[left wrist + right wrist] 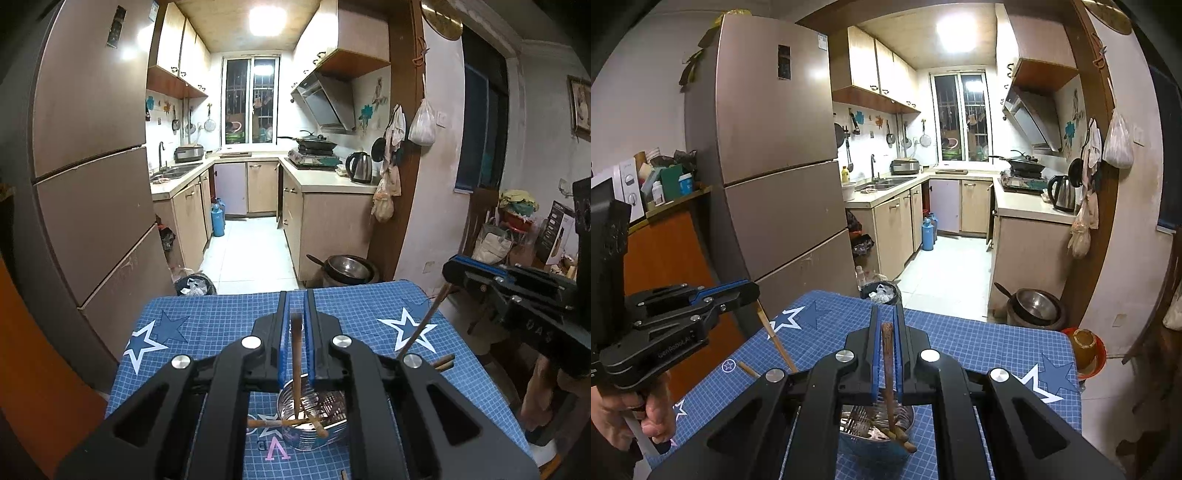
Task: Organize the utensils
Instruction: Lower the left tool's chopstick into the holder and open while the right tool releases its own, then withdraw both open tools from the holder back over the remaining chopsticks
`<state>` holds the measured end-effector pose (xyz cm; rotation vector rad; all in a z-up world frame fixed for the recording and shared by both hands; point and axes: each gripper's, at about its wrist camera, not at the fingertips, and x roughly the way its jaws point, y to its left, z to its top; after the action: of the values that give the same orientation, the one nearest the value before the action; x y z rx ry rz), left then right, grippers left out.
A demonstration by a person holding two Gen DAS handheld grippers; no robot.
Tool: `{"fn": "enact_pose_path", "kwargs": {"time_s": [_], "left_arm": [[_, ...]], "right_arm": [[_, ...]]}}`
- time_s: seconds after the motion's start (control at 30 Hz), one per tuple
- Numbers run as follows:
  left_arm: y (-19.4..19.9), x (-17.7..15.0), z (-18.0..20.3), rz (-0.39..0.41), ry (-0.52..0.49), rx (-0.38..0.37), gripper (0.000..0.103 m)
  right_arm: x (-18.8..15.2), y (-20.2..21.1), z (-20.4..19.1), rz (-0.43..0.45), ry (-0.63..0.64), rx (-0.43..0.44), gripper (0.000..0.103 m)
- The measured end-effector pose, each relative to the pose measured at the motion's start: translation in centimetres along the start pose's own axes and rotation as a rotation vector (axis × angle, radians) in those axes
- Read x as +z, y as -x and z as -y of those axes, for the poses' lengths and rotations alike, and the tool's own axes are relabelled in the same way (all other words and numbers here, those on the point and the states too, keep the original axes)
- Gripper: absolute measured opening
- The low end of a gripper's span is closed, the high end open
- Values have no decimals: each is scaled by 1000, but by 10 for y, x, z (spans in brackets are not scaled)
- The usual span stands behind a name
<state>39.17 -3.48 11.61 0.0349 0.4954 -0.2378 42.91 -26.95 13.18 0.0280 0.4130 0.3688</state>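
Note:
My left gripper [295, 306] is shut on a brown chopstick [295, 354] that hangs down into a round metal holder [314, 424] on the blue star mat [207, 325]. Other chopsticks lie across the holder's rim. My right gripper [886, 314] is shut on another brown chopstick [887, 365] that points down into the same metal holder [875, 424], which holds forks and chopsticks. Each gripper shows in the other's view, the right gripper [448, 271] at the right and the left gripper [753, 290] at the left, each with its stick.
A loose chopstick [748, 369] lies on the mat at the left. The table [1015, 350] ends just beyond the grippers. A tall fridge [768, 166] stands at the left, a metal pot [1034, 306] and a bin [194, 284] on the floor behind.

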Motion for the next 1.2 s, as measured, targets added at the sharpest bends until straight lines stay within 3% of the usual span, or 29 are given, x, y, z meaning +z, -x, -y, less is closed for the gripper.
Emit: {"fn": "enact_pose_path", "kwargs": {"time_s": [0.13, 0.23, 0.37, 0.53, 0.6, 0.67, 0.77, 0.83, 0.87, 1.0, 1.13, 1.2], "left_arm": [[5, 2, 1, 7, -5, 1, 22], [12, 4, 4, 25, -18, 12, 34], [28, 5, 8, 47, -36, 18, 35], [86, -8, 16, 151, -100, 56, 35], [123, -29, 18, 204, -134, 60, 35], [147, -53, 16, 209, -137, 49, 35], [170, -106, 9, 186, -137, 23, 35], [170, -144, 7, 126, -141, 7, 35], [164, -170, 6, 72, -125, -15, 35], [139, -245, 9, -105, -77, -80, 35], [111, -296, 24, -245, -51, -139, 33], [110, -306, 29, -255, -52, -153, 32]], "right_arm": [[4, 6, 0, 12, 0, -2, 13], [7, 15, -4, 33, 4, -4, 20], [10, 40, -12, 72, 14, -10, 24], [-3, 110, -32, 165, 67, -15, 33], [-24, 153, -45, 210, 91, -10, 33], [-48, 184, -54, 233, 101, 0, 33], [-123, 227, -73, 228, 121, 5, 33], [-177, 235, -84, 179, 123, -14, 32], [-194, 235, -86, 158, 120, -20, 26], [-301, 214, -91, -38, 7, -31, 16], [-350, 199, -98, -129, -48, -46, 14], [-358, 196, -103, -140, -44, -55, 14]]}}
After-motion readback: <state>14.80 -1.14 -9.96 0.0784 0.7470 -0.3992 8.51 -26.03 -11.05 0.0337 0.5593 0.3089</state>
